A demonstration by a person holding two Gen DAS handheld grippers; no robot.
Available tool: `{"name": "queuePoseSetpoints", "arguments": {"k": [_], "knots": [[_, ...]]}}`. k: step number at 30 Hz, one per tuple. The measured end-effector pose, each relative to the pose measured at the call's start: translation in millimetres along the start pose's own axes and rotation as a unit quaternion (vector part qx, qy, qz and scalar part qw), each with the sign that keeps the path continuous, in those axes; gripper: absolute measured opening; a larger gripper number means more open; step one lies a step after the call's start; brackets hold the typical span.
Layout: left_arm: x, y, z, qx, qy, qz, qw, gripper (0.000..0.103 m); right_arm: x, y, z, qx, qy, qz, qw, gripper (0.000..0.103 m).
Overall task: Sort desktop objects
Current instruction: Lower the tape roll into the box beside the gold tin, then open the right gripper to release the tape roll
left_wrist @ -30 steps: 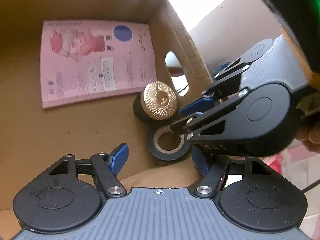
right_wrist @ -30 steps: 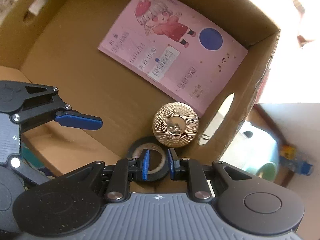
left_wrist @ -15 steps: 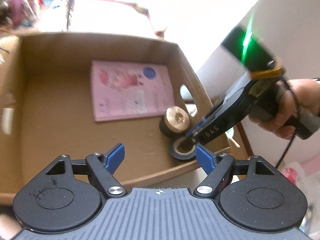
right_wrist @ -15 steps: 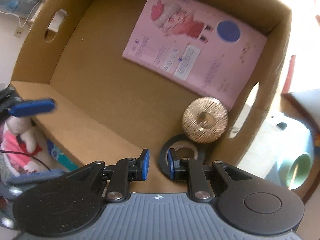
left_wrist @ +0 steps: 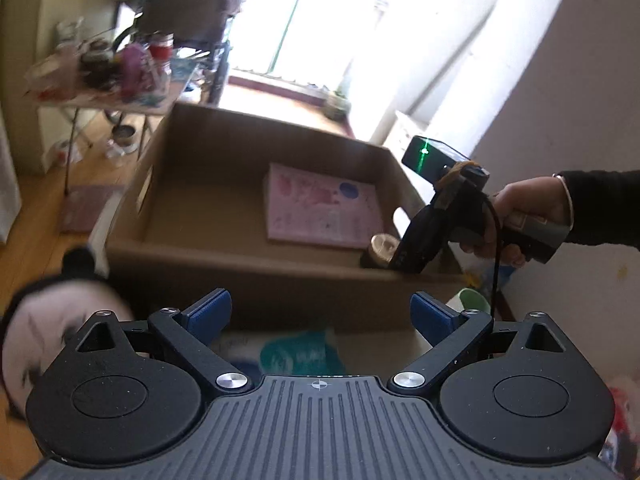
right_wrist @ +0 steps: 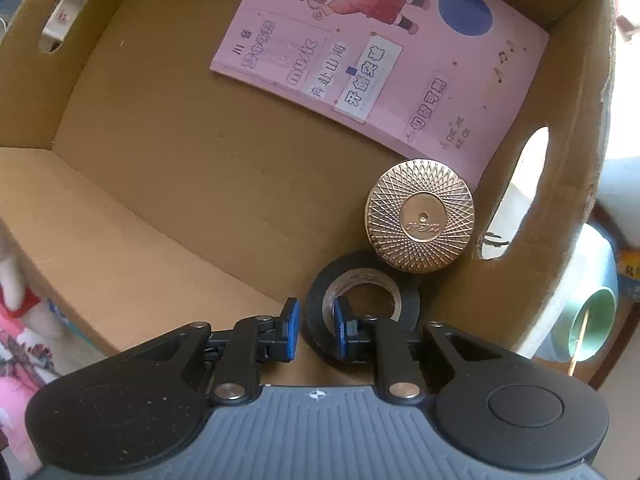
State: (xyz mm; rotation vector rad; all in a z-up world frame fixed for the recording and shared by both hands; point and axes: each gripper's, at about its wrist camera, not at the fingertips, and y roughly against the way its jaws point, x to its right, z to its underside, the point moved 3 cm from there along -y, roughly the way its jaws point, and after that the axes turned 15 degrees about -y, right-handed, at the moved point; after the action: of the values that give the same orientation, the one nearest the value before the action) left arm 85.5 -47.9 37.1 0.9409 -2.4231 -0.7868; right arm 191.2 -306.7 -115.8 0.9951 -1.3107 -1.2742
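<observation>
A cardboard box holds a pink booklet, a jar with a gold lid and a black tape roll. My right gripper reaches into the box's right corner; its fingers stand a little apart on either side of the roll's near wall, which lies on the box floor. My left gripper is open and empty, outside and in front of the box. From there I see the booklet, the gold lid and the right gripper's body.
A plush toy lies blurred at the lower left, in front of the box. A green cup stands to the right of the box, also in the right wrist view. A cluttered table stands at the far left.
My left gripper has pulled back out of the box and away from it. My right gripper has stayed at the tape roll and its fingers have parted slightly.
</observation>
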Motion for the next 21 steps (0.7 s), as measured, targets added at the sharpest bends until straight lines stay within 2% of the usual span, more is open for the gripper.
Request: {"name": "queuePoseSetpoints", "arguments": {"k": [5,9,10,11,14,17,21], "knots": [[-4.0,8.5,21.7,0.003,0.042,-0.002,0.9991,0.097,-4.8,-6.6,-0.6,0.010,-0.015,0.024,1.000,0.020],[-8.1,16.9,28.1,0.008,0.048,-0.011,0.9987,0.097,-6.6,10.8,-1.9,0.025,-0.014,0.034,0.999,0.022],[-8.7,17.1,29.1,0.009,0.047,-0.016,0.9987,0.097,-6.5,15.7,-2.5,0.029,-0.014,0.037,0.999,0.024],[-10.0,17.6,29.8,0.009,0.045,-0.019,0.9988,0.097,-5.9,18.7,-3.2,0.030,-0.015,0.039,0.999,0.032],[-12.0,21.0,33.8,0.012,0.040,-0.024,0.9988,0.097,-6.9,20.8,-4.4,0.017,-0.011,0.046,0.999,0.034],[-14.1,21.6,37.8,0.013,0.041,-0.020,0.9989,0.097,-11.1,6.6,-8.2,-0.004,-0.015,0.054,0.998,0.039],[-14.9,21.5,40.5,0.013,0.046,-0.015,0.9988,0.097,-7.2,-9.5,-15.5,-0.015,-0.036,0.048,0.998,0.039]]}}
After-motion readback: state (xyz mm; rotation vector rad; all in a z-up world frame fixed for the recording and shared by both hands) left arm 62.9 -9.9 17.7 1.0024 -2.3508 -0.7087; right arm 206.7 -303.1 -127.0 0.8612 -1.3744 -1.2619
